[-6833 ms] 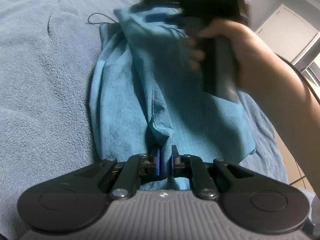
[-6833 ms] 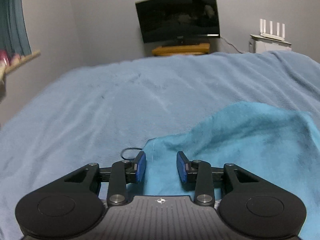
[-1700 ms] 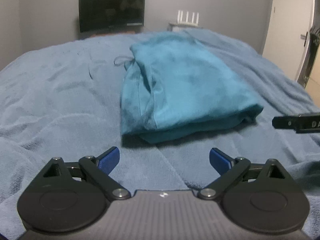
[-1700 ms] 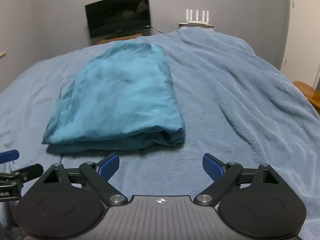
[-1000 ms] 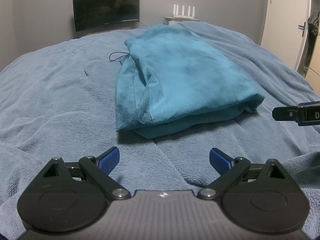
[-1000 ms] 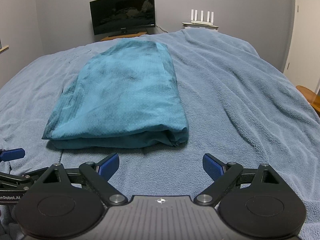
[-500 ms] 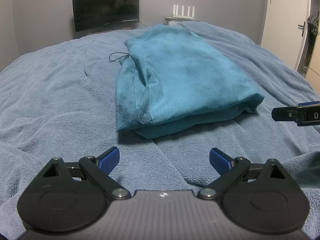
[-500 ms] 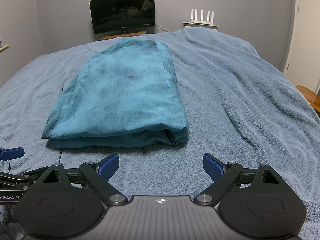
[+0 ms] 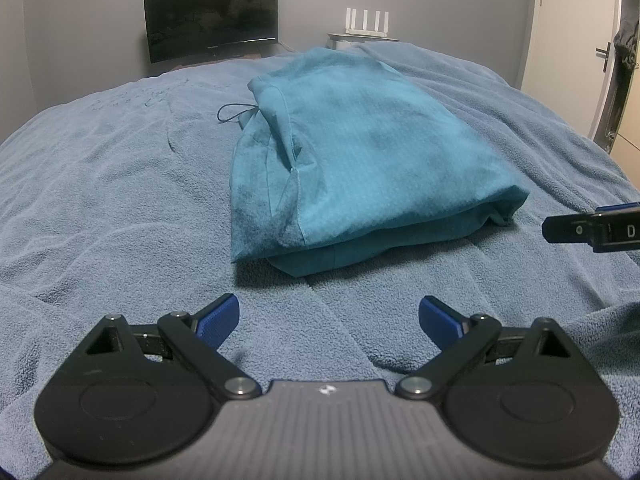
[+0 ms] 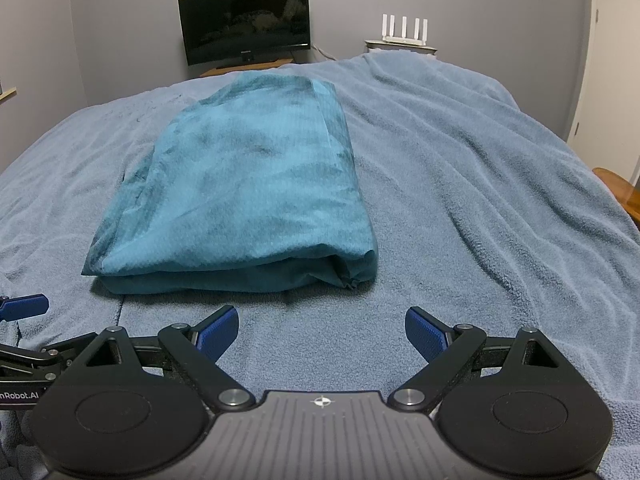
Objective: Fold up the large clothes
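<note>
Left wrist view: the left gripper (image 9: 328,318) hangs low over the blue blanket (image 9: 100,208), jaws spread wide and holding nothing. The teal garment (image 9: 360,160) lies folded into a thick rectangular bundle ahead of it, well apart from the fingertips, with stacked edges facing the camera. A thin dark cord (image 9: 234,114) trails from the bundle's far left corner. Part of the right gripper (image 9: 592,230) enters at the right edge, beside the bundle's near right corner; contact cannot be judged from here.

Right wrist view: the right gripper (image 10: 322,330) is likewise wide apart and empty, above bare blanket (image 10: 480,180). The garment (image 10: 248,184) rests ahead and slightly left, near edge clear of the fingers. A monitor (image 10: 246,20) stands against the far wall.
</note>
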Demonstrator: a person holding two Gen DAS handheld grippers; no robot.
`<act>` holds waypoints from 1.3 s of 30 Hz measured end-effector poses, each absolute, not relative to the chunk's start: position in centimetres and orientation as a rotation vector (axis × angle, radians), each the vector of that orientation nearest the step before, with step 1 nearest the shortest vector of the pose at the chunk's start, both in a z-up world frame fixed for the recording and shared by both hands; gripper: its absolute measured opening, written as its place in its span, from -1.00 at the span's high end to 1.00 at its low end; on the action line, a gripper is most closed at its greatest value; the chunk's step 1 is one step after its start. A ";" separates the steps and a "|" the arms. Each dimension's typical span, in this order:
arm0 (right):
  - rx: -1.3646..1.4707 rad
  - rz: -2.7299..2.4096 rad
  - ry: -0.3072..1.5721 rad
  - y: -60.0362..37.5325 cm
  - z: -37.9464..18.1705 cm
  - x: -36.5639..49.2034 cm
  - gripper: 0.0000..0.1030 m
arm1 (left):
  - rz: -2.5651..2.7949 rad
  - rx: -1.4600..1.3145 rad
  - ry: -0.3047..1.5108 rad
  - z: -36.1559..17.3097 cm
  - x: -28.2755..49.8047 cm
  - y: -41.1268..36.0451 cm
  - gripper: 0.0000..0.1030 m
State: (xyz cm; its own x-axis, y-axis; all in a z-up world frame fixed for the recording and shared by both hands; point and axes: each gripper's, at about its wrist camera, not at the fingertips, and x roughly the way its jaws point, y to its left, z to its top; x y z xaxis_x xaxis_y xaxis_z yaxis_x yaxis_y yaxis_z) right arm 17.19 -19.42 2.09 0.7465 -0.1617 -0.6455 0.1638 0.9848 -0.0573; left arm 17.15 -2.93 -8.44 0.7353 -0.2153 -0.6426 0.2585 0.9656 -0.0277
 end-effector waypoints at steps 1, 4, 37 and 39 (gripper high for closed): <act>0.003 -0.178 0.706 -19.4 2.1 17.2 -0.79 | -0.261 0.065 0.698 -8.4 17.1 -2.9 -0.89; 0.003 -0.178 0.707 -19.3 2.1 17.3 -0.79 | -0.261 0.066 0.697 -8.5 17.2 -2.9 -0.89; 0.005 -0.179 0.714 -19.3 2.0 17.2 -0.79 | -0.284 0.071 0.666 -8.4 17.2 -2.6 -0.89; 0.007 -0.180 0.715 -19.3 2.0 17.1 -0.79 | -0.293 0.072 0.669 -8.4 17.2 -2.6 -0.89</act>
State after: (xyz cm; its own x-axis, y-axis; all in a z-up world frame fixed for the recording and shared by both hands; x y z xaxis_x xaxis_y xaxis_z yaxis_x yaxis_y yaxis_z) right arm 17.10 -19.32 1.97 0.7401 -0.1618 -0.6527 0.1667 0.9845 -0.0550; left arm 17.16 -2.61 -8.37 0.7448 -0.2443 -0.6209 0.2905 0.9565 -0.0279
